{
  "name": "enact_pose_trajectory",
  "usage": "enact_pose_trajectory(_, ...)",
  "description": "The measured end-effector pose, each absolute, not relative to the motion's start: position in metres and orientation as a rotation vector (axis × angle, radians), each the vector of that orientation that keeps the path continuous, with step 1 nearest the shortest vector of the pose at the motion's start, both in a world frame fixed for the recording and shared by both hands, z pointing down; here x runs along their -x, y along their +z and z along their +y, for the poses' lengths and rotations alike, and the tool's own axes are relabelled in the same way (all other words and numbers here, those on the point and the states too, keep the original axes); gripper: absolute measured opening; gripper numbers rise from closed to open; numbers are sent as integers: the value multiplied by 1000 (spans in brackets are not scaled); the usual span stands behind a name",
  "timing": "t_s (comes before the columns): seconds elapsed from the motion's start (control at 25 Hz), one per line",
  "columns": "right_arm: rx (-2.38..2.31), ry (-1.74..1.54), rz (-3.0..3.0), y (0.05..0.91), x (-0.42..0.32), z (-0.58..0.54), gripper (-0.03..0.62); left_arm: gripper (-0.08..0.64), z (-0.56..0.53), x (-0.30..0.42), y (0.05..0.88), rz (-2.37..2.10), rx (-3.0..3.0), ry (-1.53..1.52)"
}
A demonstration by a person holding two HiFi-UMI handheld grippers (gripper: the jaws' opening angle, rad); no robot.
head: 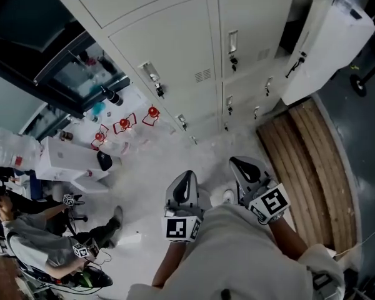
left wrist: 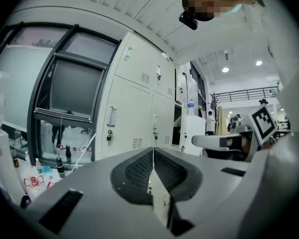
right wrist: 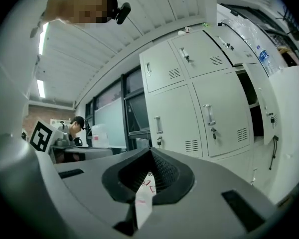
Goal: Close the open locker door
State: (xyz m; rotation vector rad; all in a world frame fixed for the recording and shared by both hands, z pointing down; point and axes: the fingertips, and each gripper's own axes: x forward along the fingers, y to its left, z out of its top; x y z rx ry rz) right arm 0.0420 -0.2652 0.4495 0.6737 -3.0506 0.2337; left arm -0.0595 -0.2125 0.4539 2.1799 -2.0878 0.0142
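1. The left tongs (head: 188, 176) sit in the lower middle of the head view and point up the frame toward the lockers (head: 175, 49); in the left gripper view (left wrist: 153, 159) their jaws are pressed together with nothing between them.
2. The right tongs (head: 237, 162) sit just right of them, tilted toward the upper left of the frame; in the right gripper view (right wrist: 150, 164) those jaws are also closed and empty.
3. The open locker door (head: 328, 42) stands in the upper right corner of the head view, swung out from the row of lockers with a dark handle on its face; in the right gripper view it fills the right edge (right wrist: 289, 118), with the dark opening beside it; it is well apart from both tongs.
4. Wooden boards (head: 312, 167) lie on the floor (head: 150, 161) below the door, just right of the right tongs.
5. A seated person (head: 25, 236) is at the lower left of the head view; a dark window (head: 56, 55) is at the upper left.
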Motion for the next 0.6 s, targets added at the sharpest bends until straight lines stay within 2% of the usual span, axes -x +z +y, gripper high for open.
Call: enact_pose_trajectory(0.6, -629, 177, -3048, 458, -77, -213, 26, 12, -164, 53, 439, -2209, -2110, -52)
